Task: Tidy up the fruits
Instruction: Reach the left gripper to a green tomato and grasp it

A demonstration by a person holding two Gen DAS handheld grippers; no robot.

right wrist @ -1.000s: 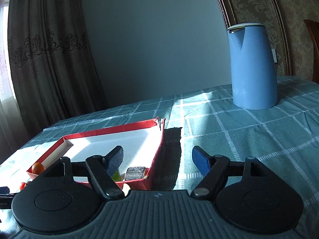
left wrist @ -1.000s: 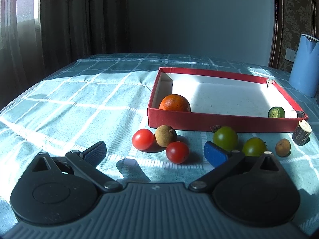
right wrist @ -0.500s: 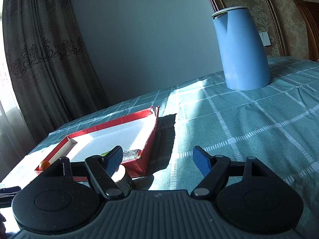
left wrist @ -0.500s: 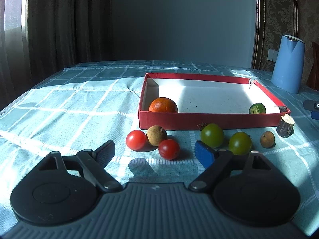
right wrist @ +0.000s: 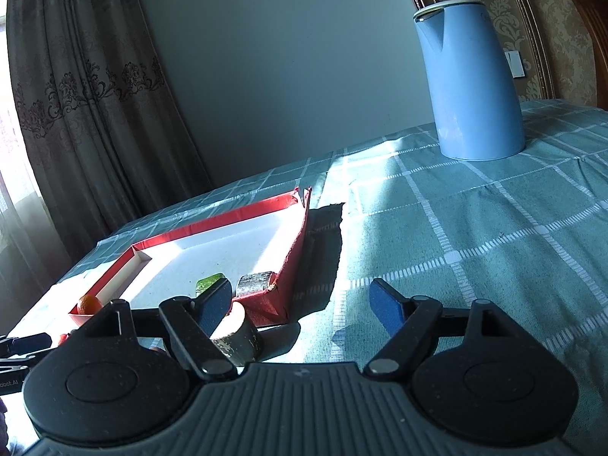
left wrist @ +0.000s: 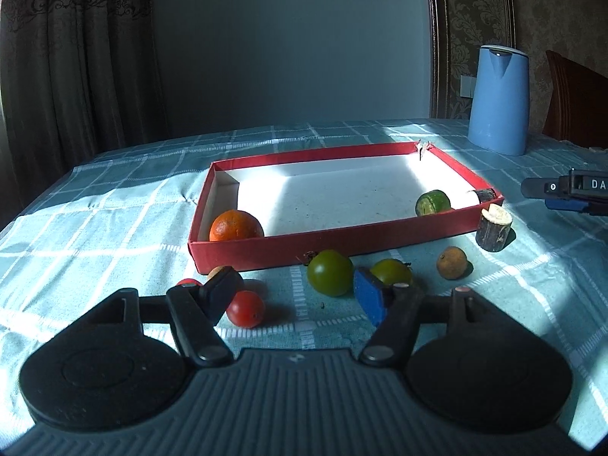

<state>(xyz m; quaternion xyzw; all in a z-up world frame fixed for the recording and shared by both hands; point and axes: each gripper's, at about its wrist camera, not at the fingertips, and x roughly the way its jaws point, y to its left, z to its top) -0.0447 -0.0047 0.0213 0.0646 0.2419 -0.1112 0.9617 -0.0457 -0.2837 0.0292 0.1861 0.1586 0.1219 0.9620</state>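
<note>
My left claw [left wrist: 296, 290] closing, nothing pinched yet; red tomato [left wrist: 246, 308] sits just inside left pad, bare cloth [left wrist: 114, 205] in rest of gap. Second red tomato [left wrist: 187, 282] and brown fruit [left wrist: 216, 270] mostly hidden behind that pad. Two green tomatoes [left wrist: 330, 272] by right pad, another brown fruit [left wrist: 451, 263] and wood stub [left wrist: 493, 228] further right. Red box [left wrist: 342, 241] beyond holds orange [left wrist: 235, 226] and green fruit [left wrist: 432, 202]. My right claw [right wrist: 300, 306] spread, slowly opening, empty, over cloth beside box corner. Blue jug [right wrist: 473, 79] far back.

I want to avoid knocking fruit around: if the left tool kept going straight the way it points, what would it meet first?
Probably the larger green tomato, just ahead between the closing, still empty fingers of the left tool; depth is uncertain.
</note>
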